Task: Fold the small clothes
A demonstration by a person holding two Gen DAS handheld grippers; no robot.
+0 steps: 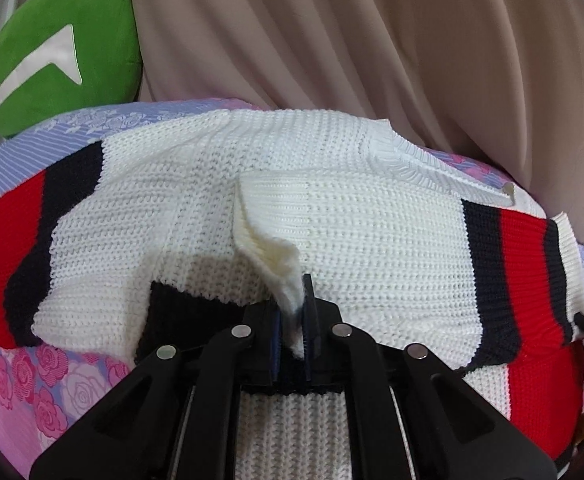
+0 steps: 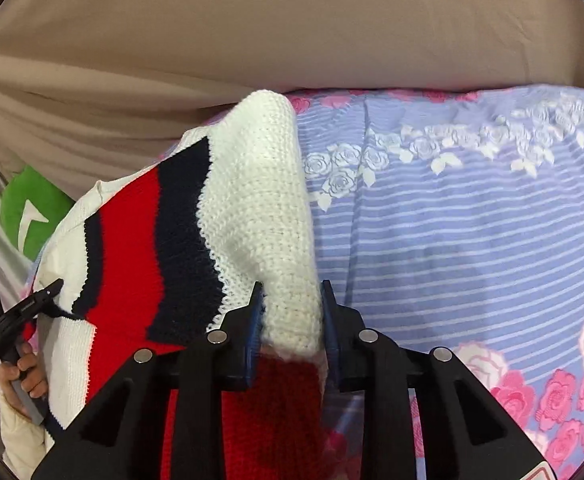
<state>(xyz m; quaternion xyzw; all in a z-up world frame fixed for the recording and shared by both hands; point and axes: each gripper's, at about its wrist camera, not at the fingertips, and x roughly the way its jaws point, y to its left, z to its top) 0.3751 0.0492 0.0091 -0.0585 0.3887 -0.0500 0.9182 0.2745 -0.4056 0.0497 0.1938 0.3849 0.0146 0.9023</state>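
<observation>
A small white knit sweater [image 1: 332,216] with red and navy stripes lies spread on the floral bedsheet [image 1: 52,392]. My left gripper [image 1: 294,320] is shut on a pinched white fold of the sweater near its middle. In the right wrist view, my right gripper [image 2: 292,320] is shut on a thick white fold of the same sweater [image 2: 252,208] and lifts that side, which drapes up and leftward. The left gripper [image 2: 16,312] and the hand holding it show at the left edge there.
A green cushion [image 1: 60,52] with a white mark sits at the back left. A beige curtain [image 1: 372,40] hangs behind the bed. Blue striped sheet with roses [image 2: 472,220] stretches to the right of the sweater.
</observation>
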